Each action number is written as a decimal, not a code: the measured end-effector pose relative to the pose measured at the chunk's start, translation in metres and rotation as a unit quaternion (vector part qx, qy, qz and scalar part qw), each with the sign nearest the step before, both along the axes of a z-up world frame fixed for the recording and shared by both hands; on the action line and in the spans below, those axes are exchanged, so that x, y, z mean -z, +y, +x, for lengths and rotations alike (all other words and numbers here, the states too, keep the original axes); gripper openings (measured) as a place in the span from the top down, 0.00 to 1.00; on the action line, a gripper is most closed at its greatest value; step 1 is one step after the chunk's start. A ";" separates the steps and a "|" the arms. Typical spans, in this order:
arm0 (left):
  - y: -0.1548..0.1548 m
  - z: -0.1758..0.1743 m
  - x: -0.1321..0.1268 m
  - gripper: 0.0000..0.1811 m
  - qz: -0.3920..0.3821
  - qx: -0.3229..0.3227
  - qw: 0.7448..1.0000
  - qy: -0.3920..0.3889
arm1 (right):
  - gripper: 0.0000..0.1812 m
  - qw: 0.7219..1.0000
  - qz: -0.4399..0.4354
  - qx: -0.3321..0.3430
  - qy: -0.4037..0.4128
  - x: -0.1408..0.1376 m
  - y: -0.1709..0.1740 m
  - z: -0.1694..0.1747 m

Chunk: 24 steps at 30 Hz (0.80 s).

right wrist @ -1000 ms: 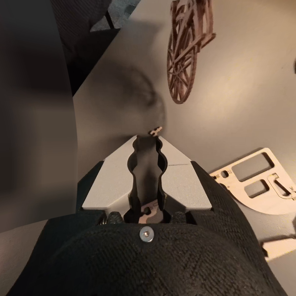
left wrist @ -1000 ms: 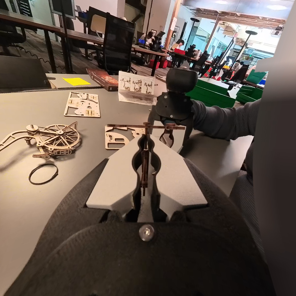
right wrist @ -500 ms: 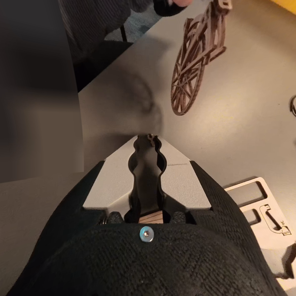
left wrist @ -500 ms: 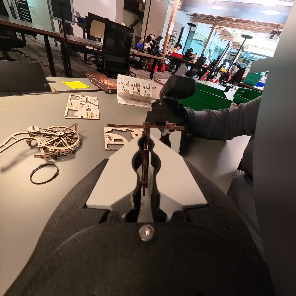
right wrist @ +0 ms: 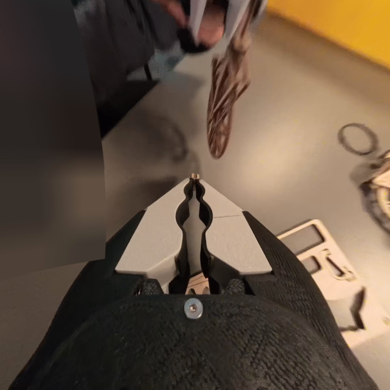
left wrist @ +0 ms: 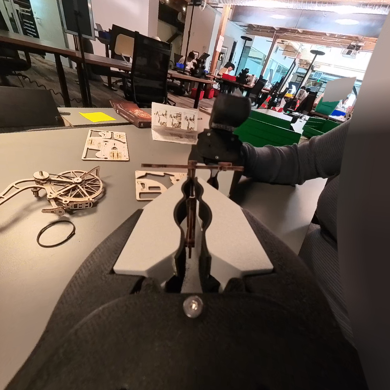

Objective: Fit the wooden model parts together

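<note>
My left gripper [left wrist: 191,179] is shut on a dark wooden spoked wheel assembly [left wrist: 191,211], seen edge-on with its cross bar [left wrist: 192,166] beyond the fingertips. In the right wrist view the same wheel [right wrist: 221,109] hangs blurred from the left gripper [right wrist: 211,16], above the grey table [right wrist: 274,164]. My right gripper [right wrist: 194,179] is shut on a small pale wooden piece [right wrist: 194,175] that pokes out at its tips. In the left wrist view the right gripper [left wrist: 219,181] points down just behind the cross bar.
A half-built wooden model [left wrist: 63,190] and a black rubber ring [left wrist: 56,233] lie at the left. Two cut-out wooden sheets [left wrist: 105,145] [left wrist: 152,187], a booklet [left wrist: 175,126], a box [left wrist: 133,115] and a yellow note [left wrist: 97,116] lie farther back. A sleeve [left wrist: 285,164] reaches in from the right. The half-built wooden model [left wrist: 63,190] is about 20 cm from both grippers' fingertips.
My right gripper's jaws have closed on the small wooden piece and it has swung, so the wheel and ring now show farther up its view. The left gripper has barely moved.
</note>
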<state>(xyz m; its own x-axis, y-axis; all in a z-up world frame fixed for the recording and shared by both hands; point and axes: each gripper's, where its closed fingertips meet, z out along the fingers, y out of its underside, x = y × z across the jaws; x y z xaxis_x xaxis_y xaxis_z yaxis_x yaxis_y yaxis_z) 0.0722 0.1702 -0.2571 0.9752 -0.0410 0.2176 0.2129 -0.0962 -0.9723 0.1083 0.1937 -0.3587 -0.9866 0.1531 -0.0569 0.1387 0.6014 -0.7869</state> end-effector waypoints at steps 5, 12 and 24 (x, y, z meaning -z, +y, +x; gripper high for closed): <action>0.006 0.004 -0.002 0.99 0.024 0.020 0.999 -0.017 | 1.00 0.993 -0.089 0.045 0.056 -0.079 0.009 -0.015; 0.023 -0.001 0.009 0.99 0.009 0.034 0.994 -0.106 | 1.00 0.994 -0.086 0.064 -0.007 -0.078 0.003 -0.023; 0.033 0.009 0.024 0.99 -0.037 0.057 0.992 -0.107 | 1.00 0.995 -0.078 0.062 -0.021 -0.065 0.009 -0.027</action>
